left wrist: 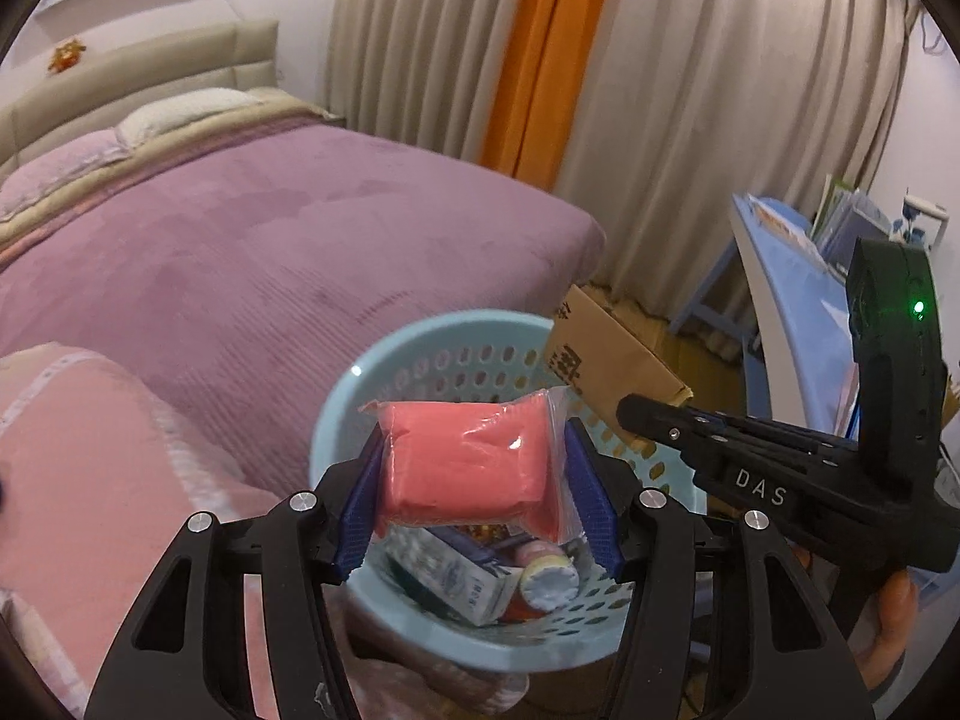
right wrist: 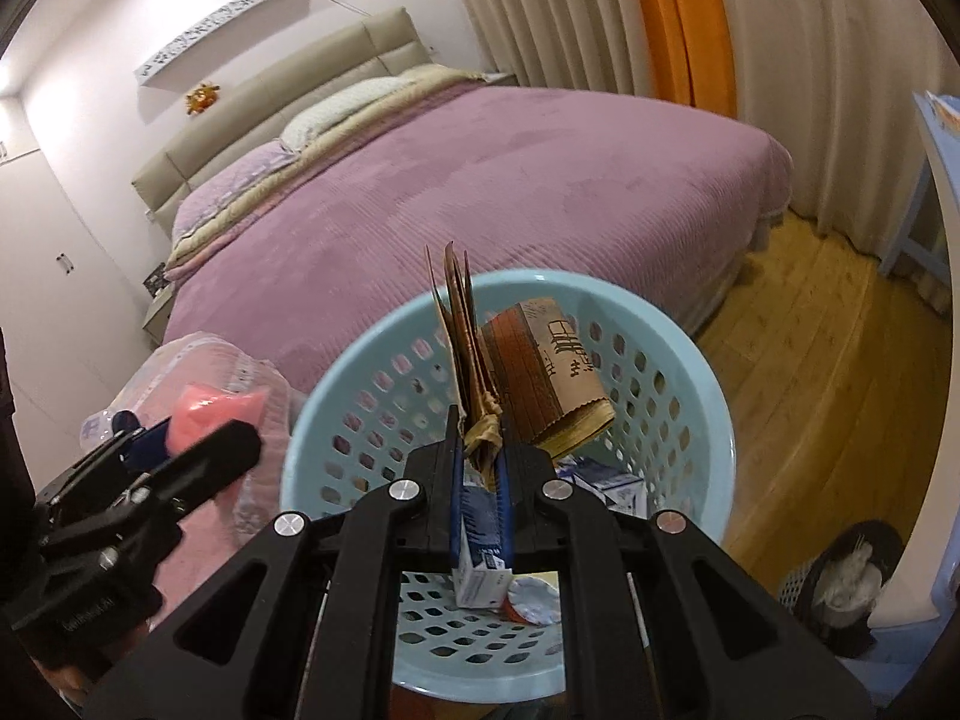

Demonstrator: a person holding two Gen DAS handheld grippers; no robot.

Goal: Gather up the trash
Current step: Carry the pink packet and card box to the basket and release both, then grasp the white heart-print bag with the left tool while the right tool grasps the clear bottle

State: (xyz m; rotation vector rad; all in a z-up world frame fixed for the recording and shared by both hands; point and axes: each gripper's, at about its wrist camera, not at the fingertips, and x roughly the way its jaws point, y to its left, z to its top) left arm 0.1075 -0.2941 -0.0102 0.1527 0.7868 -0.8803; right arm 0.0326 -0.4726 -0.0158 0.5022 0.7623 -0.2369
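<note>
My left gripper (left wrist: 474, 492) is shut on a pink packet in clear wrap (left wrist: 465, 465) and holds it above the light blue perforated basket (left wrist: 336, 402). The basket holds a white carton (left wrist: 462, 585) and a foil-lidded cup (left wrist: 549, 585). My right gripper (right wrist: 480, 462) is shut on a crumpled brown paper bag (right wrist: 540, 372) and holds it over the same basket (right wrist: 690, 372). The right gripper also shows in the left wrist view (left wrist: 654, 414), and the left gripper with the pink packet (right wrist: 210, 414) shows in the right wrist view.
A bed with a purple cover (left wrist: 270, 240) lies behind the basket. A cardboard box (left wrist: 606, 360) stands on the wood floor (right wrist: 810, 390). A blue desk (left wrist: 798, 312) is at the right. A dark waste bin with white trash (right wrist: 846, 582) stands at the lower right. Curtains (left wrist: 690, 90) hang behind.
</note>
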